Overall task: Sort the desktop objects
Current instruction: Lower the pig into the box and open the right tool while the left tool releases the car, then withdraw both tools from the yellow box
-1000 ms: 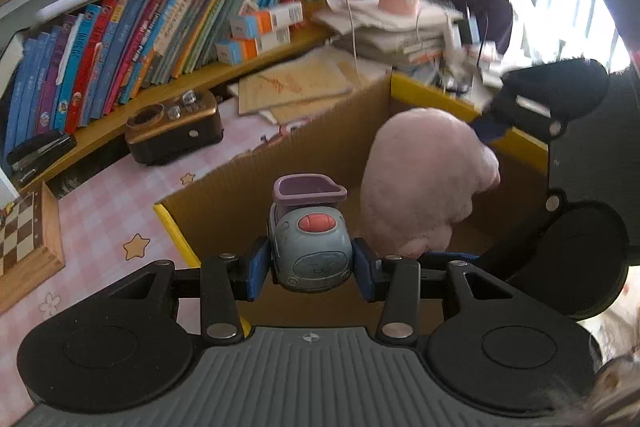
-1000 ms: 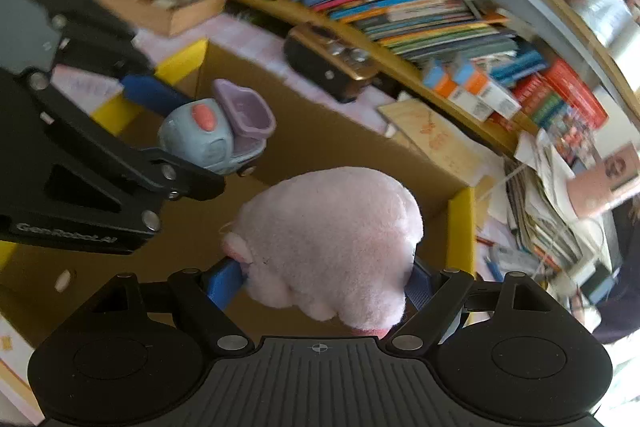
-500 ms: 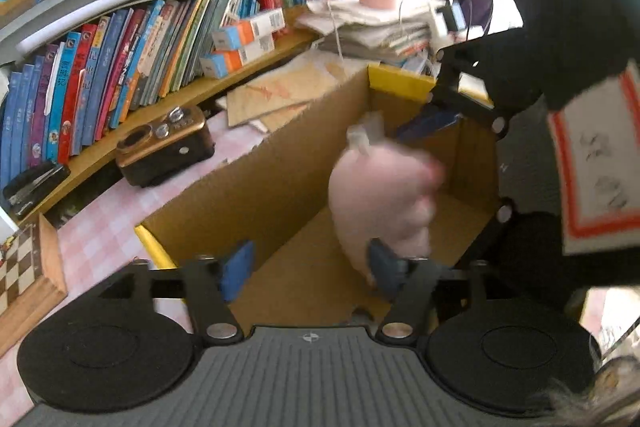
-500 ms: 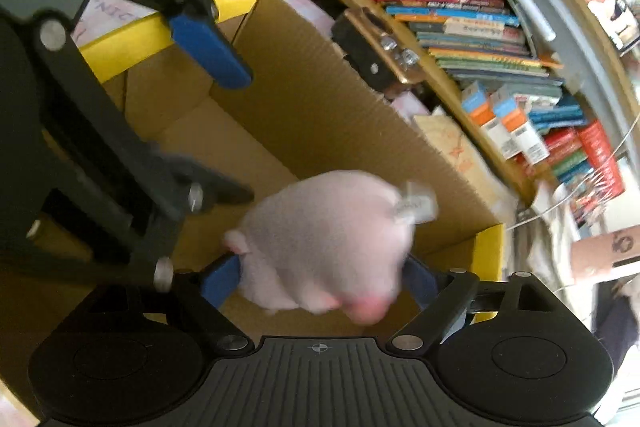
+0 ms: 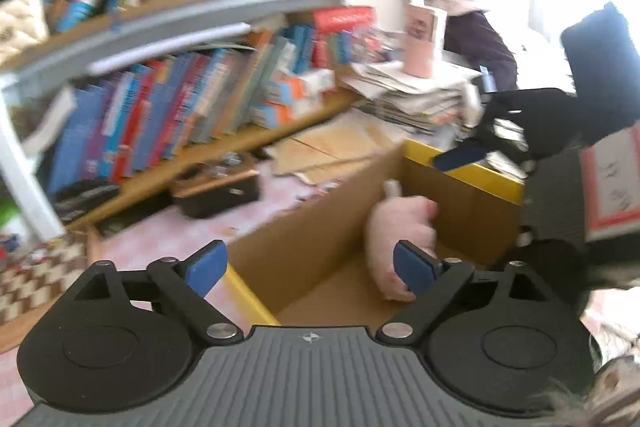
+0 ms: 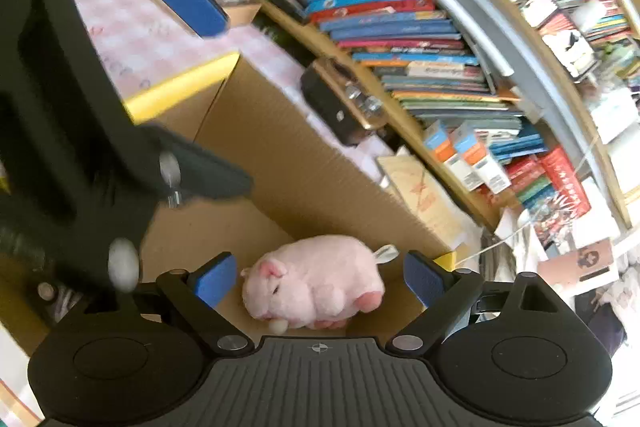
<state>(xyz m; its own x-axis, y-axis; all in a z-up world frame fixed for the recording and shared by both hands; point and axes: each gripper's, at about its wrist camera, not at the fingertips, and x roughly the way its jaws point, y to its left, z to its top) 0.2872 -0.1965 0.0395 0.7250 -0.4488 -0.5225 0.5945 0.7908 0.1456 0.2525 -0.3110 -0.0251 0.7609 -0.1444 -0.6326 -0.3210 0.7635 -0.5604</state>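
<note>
Plush pig [image 6: 316, 281] lay on the cardboard box [image 6: 296, 163] floor, released. Right gripper [image 6: 320, 279] and left gripper [image 5: 308, 265] jaws were spreading, both empty. Clutter on the tabletop [image 5: 156, 239] probably remained unsorted.

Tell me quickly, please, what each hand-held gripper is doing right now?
Left hand-held gripper: jaws opening, nothing between them.
Right hand-held gripper: jaws opening, pink plush pig released in cardboard box.

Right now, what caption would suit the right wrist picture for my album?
Pink plush pig lies inside the cardboard box, the right gripper opening above it.
</note>
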